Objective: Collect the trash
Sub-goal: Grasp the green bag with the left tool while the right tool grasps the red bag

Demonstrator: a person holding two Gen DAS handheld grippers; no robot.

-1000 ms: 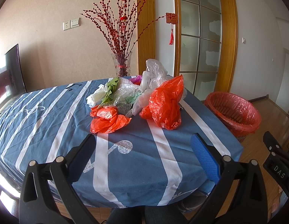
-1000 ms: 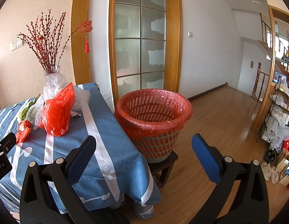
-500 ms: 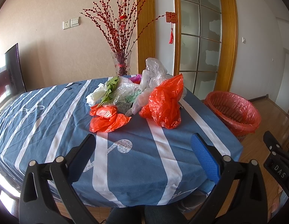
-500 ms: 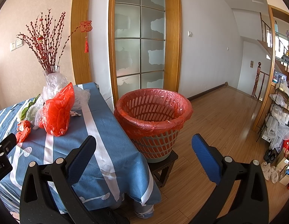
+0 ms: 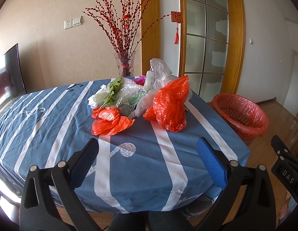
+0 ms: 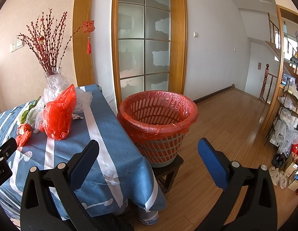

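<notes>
Trash lay heaped near the far middle of the desk (image 5: 52, 115), on its blue striped cloth: a large red plastic bag (image 5: 169, 104), a smaller crumpled red bag (image 5: 110, 120), clear plastic bags (image 5: 158, 71), bubble wrap (image 5: 129, 94) and green leaves (image 5: 114, 90). Behind the heap stood a glass vase (image 5: 125, 65) of red branches. Just beside the desk's right edge, a red-lined waste basket (image 6: 158, 123) sat on a small dark stool (image 6: 168, 169). The left gripper (image 5: 148, 153) hovered released over the near cloth, holding nothing; the right gripper (image 6: 149, 154) was likewise spread and empty, facing the basket.
</notes>
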